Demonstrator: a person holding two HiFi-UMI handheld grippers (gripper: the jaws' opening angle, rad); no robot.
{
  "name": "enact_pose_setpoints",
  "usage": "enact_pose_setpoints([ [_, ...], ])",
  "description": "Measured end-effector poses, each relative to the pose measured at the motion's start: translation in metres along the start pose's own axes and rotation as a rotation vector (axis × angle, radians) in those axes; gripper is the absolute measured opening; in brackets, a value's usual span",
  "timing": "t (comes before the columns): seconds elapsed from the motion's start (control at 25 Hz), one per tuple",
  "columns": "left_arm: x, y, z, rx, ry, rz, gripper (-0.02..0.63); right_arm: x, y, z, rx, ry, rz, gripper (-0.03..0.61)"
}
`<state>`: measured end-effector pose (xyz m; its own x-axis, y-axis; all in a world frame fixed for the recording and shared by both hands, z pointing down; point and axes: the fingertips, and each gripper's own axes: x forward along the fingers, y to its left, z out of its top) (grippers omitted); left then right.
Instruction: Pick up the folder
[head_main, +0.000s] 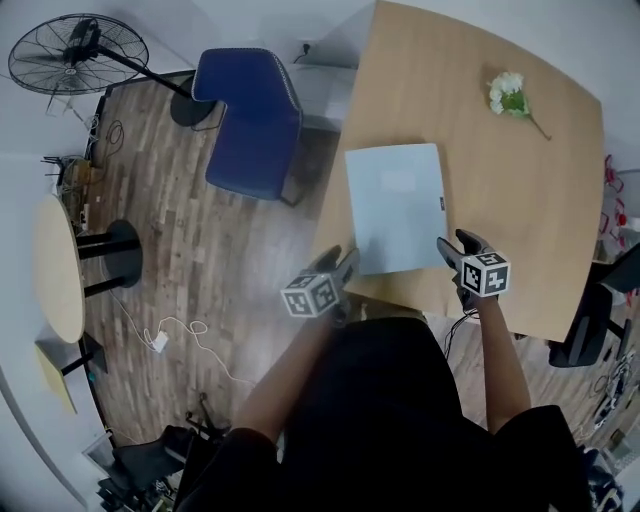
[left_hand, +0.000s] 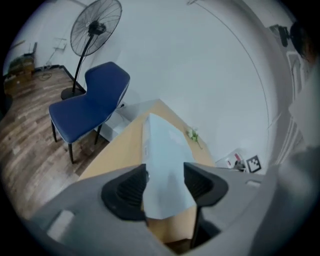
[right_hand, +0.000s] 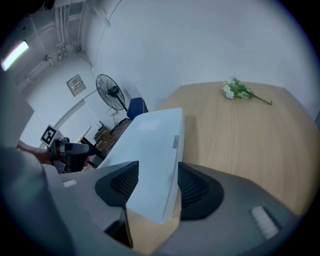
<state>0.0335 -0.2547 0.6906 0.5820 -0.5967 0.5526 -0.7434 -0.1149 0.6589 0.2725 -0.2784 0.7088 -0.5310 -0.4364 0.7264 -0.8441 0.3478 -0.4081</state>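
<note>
A pale blue folder (head_main: 395, 205) lies flat on the light wooden counter (head_main: 500, 190), just above the middle of the head view, with its near short edge close to the counter's near rim. The left tool (head_main: 343, 262) hangs at the folder's lower left corner and the right tool (head_main: 452, 245) at its lower right corner, each carrying a marker cube and held on a bare forearm that rises from the bottom of the frame. In the left gripper view the black ribbed jaws stand spread, and the folder's near corner shows in the gap between them (its edges run close beside both pads, though no pinch can be made out). The right gripper view shows much the same: the jaws stand apart, the folder's other near corner lies in the gap, and a small label sits on its right edge. A sprig of white flowers (head_main: 510, 95) with green leaves rests on the counter at the upper right of the head view, well apart from the folder. Left of the counter a blue chair (head_main: 250, 120) stands on the wood-plank floor (head_main: 200, 270), and a black pedestal fan (head_main: 75, 55) fills the upper left corner.
</note>
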Motion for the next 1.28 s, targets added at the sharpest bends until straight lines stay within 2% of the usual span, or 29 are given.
enact_pose_setpoints([
  [0.12,0.015,0.010,-0.013,-0.068,0.030,-0.017,0.276,0.016,-0.009,-0.012,0.037,0.048,0.025,0.267],
  [0.32,0.035,0.024,-0.029,-0.090,0.102,0.000,0.329,0.040,-0.013,-0.028,0.132,0.127,0.079,0.335],
  [0.48,0.052,0.023,-0.039,-0.115,0.156,-0.028,0.359,0.054,-0.008,-0.035,0.133,0.166,0.120,0.348],
  [0.76,0.073,0.026,-0.052,-0.161,0.221,-0.053,0.367,0.065,-0.010,-0.039,0.219,0.188,0.171,0.373],
  [1.0,0.075,0.032,-0.062,-0.219,0.246,-0.060,0.370,0.072,-0.007,-0.041,0.248,0.235,0.204,0.394],
  [1.28,0.075,0.036,-0.062,-0.229,0.272,-0.061,0.352,0.080,-0.001,-0.047,0.249,0.282,0.195,0.428],
])
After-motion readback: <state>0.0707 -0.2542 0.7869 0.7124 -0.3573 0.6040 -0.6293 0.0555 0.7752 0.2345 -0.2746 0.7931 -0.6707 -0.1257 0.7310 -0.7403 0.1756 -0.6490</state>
